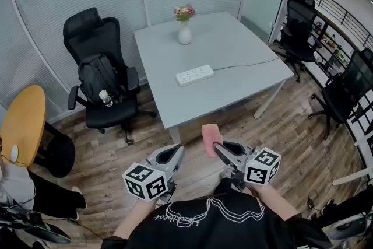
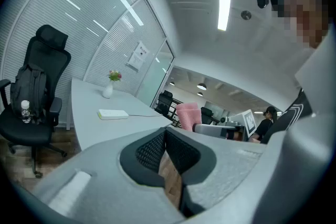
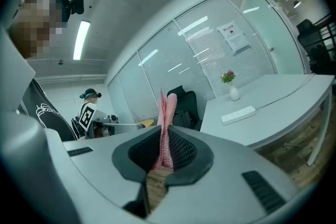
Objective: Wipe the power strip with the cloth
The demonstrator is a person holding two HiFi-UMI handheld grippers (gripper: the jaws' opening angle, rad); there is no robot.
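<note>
Near the person, well short of the bench (image 1: 233,49), the right tongs (image 1: 214,146) stand clamped on the pink cloth (image 1: 211,138), the left tongs (image 1: 176,150) together and empty, and the strip (image 1: 194,74) lies mid-bench far ahead, so all wiping seems left.

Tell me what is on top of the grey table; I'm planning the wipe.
A white power strip with its cable running off the right edge, and a flower vase behind it. The table surface under them is hidden. The cloth is in the right gripper.
</note>
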